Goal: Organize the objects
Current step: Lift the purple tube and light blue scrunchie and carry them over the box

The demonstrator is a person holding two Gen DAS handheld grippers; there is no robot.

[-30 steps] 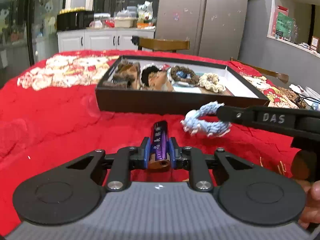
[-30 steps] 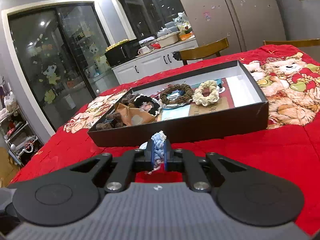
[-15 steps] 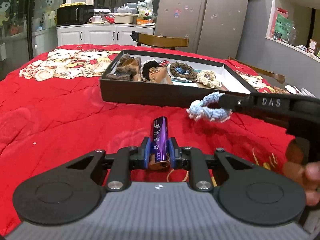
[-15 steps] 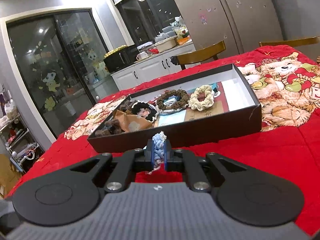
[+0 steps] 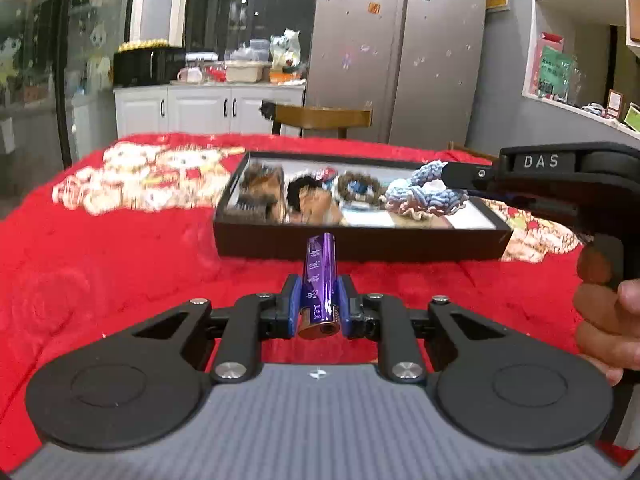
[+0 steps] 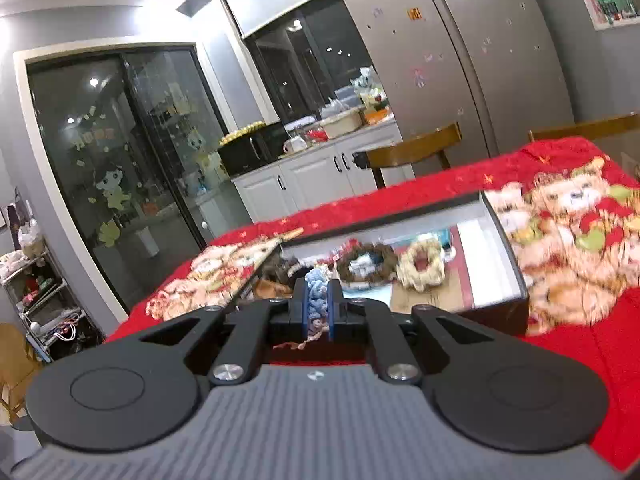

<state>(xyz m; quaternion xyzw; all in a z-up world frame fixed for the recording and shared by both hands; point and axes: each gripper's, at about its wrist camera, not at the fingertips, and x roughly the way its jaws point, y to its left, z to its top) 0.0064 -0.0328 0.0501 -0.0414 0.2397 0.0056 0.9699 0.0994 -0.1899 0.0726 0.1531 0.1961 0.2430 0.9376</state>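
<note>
The right gripper (image 6: 318,304) carries a pinched blue scrunchie (image 5: 424,192) above the box (image 5: 360,246) for sorting, while the left gripper (image 5: 319,304) clamps a purple tube (image 5: 319,276) short of it.

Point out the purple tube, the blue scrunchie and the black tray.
purple tube (image 5: 320,280): left wrist view, printed middle of its body.
blue scrunchie (image 5: 424,196): left wrist view, hanging knitted loop.
black tray (image 5: 360,246): left wrist view, near outer wall.

A steel fridge (image 5: 394,52) is seen behind a wooden chair (image 5: 322,117). White cabinets (image 5: 192,110) are topped by a black microwave (image 5: 148,66). Sliding glass doors (image 6: 120,168) are noted.
</note>
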